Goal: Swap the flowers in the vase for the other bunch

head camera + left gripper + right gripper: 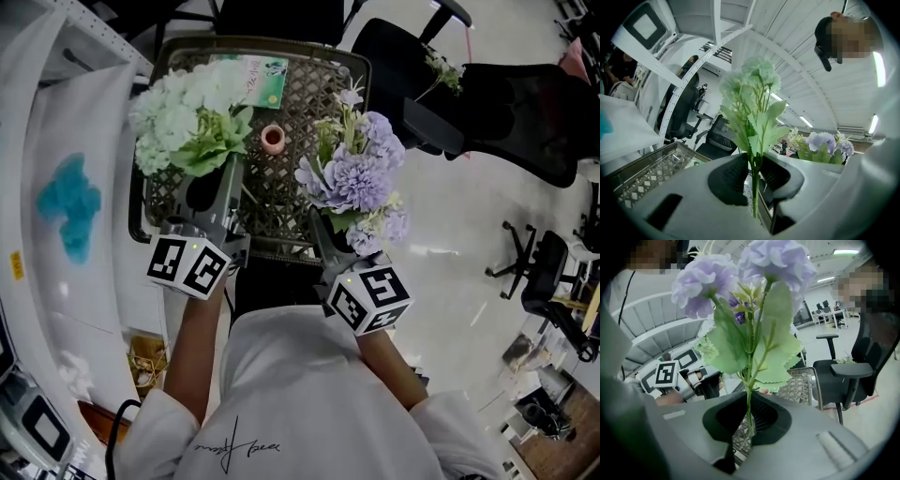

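Observation:
My left gripper [217,202] [755,178] is shut on the stem of a white-green flower bunch [187,117] [752,101], held upright over the wicker table [281,202]. My right gripper [323,234] [749,416] is shut on the stem of a purple flower bunch [361,173] [750,305], also upright, at the table's right side. A small pink vase [273,139] stands on the table between the two bunches, with no flowers in it.
A green-white booklet [262,77] lies at the table's far edge. Black office chairs [497,103] stand to the right on the pale floor. A white cloth with a blue stain [70,206] lies to the left.

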Demonstrator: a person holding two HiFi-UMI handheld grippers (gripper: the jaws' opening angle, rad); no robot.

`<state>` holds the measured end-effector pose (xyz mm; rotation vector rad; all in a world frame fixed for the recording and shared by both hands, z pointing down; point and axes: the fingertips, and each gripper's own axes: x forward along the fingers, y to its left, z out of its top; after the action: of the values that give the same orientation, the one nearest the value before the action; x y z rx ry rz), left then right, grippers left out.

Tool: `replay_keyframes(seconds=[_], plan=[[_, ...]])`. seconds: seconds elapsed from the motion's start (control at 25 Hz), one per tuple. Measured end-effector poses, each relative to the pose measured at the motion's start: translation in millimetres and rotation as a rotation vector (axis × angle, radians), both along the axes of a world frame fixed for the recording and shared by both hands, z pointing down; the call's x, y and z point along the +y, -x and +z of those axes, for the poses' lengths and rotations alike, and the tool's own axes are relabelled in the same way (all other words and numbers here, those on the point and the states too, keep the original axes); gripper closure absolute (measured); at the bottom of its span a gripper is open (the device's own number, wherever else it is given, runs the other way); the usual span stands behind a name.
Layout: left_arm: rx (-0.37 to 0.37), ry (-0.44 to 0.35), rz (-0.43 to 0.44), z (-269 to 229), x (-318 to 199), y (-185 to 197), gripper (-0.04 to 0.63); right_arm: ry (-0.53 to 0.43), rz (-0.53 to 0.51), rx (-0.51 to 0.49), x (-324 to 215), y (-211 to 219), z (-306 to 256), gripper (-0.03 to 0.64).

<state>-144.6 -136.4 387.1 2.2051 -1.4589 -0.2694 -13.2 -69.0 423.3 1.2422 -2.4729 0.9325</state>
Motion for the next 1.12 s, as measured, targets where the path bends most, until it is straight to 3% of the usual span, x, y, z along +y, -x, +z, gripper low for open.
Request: replay_keyframes(seconds=[0.48, 1.12], plan=[[0.019, -0.017, 0.005, 5, -23, 5, 0.522, -0.014, 0.008, -0.054, -4, 8, -2, 0.583], [0.034, -0.026, 0.006, 15, -47, 6, 0.522, 0.023, 0.051, -0.042, -2, 3, 12, 0.588]])
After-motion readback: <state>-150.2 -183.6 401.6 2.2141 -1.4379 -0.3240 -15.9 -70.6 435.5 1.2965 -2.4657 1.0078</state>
